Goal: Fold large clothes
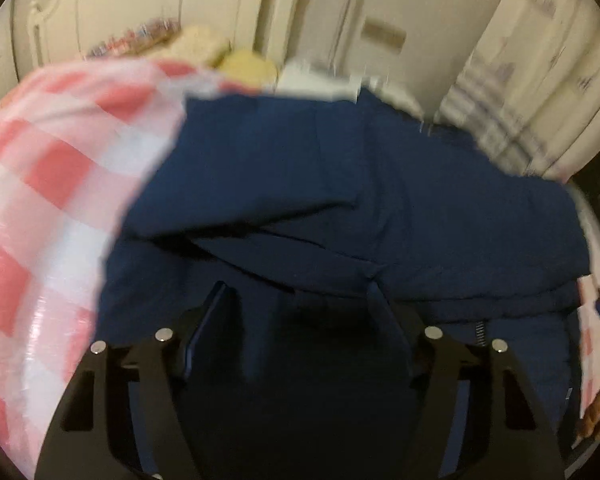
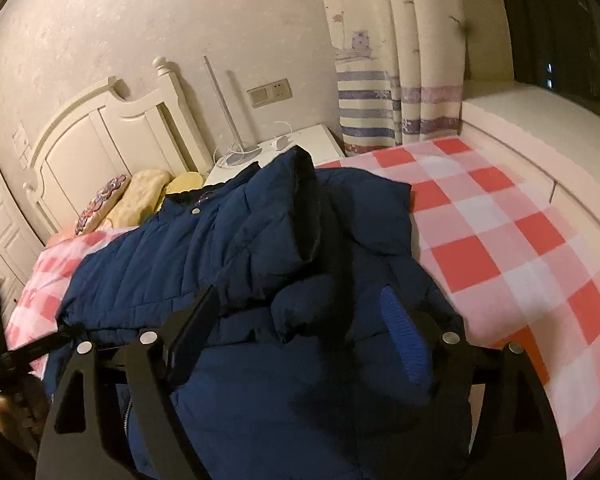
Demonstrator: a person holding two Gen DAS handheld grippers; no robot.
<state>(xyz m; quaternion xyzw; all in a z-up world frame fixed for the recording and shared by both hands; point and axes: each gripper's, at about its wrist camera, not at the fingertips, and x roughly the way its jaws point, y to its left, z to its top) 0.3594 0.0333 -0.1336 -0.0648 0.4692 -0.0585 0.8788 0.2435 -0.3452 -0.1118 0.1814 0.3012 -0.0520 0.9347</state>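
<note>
A navy padded jacket (image 2: 204, 240) lies bunched and partly folded on a bed with a red-and-white checked cover (image 2: 520, 248). In the left wrist view the jacket (image 1: 340, 184) fills the middle, blurred by motion. My left gripper (image 1: 300, 296) has its jaws wide apart, with jacket fabric lying between and over its fingers (image 1: 216, 316). My right gripper (image 2: 300, 308) also has its jaws wide apart, and the jacket's hem with a blue ribbed cuff (image 2: 404, 332) bulges up between its fingers (image 2: 196, 320). Whether either gripper pinches fabric is not visible.
A cream headboard (image 2: 112, 132) and pillows (image 2: 140, 196) stand at the far end. A white bedside table (image 2: 300, 144) with a lamp base and cable is behind the jacket. Striped curtains (image 2: 400, 80) hang at the right, beside a window ledge (image 2: 540, 120). The other gripper (image 2: 16, 356) shows at the left edge.
</note>
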